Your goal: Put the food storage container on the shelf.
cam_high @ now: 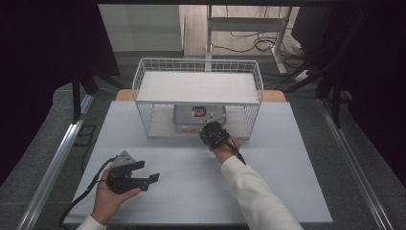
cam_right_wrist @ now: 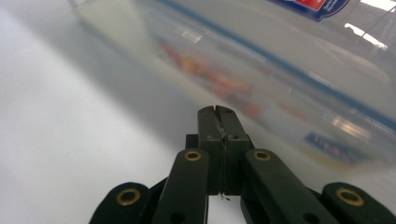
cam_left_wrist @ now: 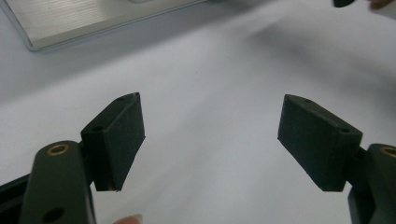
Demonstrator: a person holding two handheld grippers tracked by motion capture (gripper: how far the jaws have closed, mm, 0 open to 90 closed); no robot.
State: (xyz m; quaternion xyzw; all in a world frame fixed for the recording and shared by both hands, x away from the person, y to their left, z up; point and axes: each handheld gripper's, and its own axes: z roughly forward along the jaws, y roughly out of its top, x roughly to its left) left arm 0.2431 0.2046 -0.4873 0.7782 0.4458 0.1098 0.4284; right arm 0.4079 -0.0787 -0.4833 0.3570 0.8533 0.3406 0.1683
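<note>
Right tool (cam_right_wrist: 217,112) closed at clear box (cam_right_wrist: 280,70) edge.

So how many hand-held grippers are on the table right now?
2: the left hand-held gripper rests near the front left, open; the right hand-held gripper is shut at the clear container under the wire rack.

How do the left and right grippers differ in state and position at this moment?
The left gripper has its jaws wide apart with nothing between them; the right gripper has its jaws pressed shut, and nothing shows between them. The left hovers over bare table near the person; the right reaches forward to the clear container under the wire shelf. Both are black and hand-held.
</note>
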